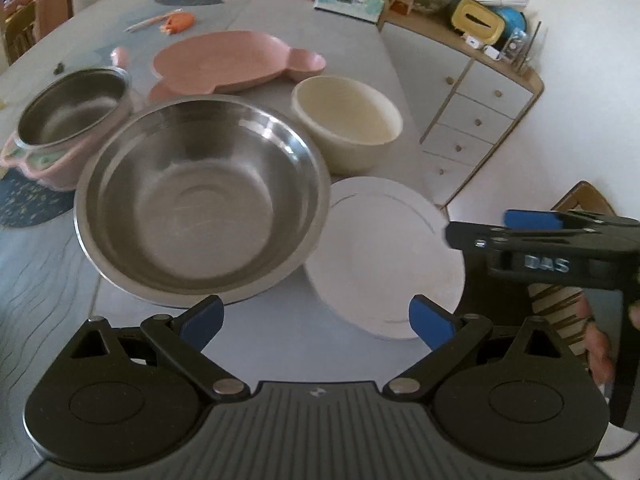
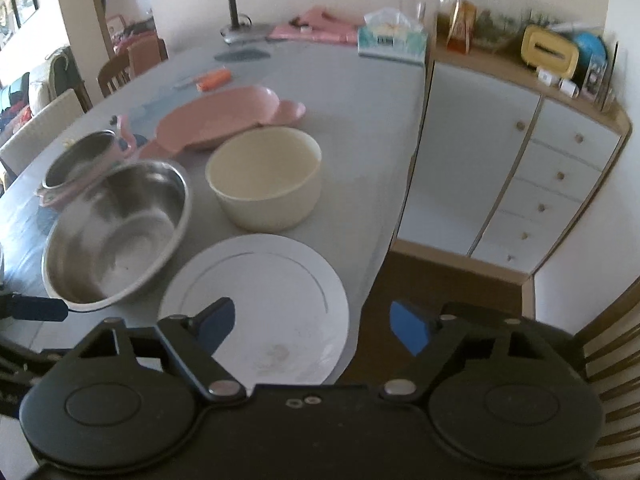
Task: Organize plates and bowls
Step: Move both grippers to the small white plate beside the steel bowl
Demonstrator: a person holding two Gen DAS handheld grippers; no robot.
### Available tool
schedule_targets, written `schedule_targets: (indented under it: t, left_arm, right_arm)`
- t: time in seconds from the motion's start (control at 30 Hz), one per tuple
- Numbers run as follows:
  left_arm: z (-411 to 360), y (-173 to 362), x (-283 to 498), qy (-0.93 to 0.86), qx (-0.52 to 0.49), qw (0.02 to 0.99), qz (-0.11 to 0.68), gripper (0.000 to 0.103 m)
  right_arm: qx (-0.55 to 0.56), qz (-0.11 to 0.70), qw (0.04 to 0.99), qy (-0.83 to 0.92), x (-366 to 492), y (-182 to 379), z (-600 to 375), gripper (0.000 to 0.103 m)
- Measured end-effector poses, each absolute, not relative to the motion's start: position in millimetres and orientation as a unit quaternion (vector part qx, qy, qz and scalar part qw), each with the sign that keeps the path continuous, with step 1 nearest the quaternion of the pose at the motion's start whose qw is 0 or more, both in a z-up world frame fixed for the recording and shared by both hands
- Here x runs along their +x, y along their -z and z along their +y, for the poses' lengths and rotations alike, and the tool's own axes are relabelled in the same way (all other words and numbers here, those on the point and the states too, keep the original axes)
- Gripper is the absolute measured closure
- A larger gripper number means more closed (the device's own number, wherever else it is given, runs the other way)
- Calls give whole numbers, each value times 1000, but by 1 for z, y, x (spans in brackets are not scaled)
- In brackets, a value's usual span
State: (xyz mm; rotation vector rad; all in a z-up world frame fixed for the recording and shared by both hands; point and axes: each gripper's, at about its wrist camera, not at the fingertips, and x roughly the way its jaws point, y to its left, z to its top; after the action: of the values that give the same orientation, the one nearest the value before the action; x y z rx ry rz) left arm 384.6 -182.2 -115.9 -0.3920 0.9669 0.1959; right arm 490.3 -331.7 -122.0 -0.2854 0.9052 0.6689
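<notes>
Both tongs, left tongs (image 1: 316,322) and right tongs (image 2: 312,326), gape empty; only the left view shows the hand (image 1: 600,340).

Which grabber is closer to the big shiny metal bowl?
Left. The left gripper sits just in front of the big metal bowl, jaws open. The right gripper hovers open over the white plate, beside the bowl.

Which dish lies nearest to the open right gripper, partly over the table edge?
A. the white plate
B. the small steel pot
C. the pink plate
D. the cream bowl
A: the white plate sits just ahead of the right gripper, its rim past the table edge.
</notes>
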Motion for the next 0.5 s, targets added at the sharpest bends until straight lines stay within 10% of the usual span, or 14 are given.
schedule_targets:
  t: [0.5]
  left_arm:
    - [-181,146,395,-94,-255,824,498,47]
  right_arm:
    - [-139,477,801,-335,530,147,-324,50]
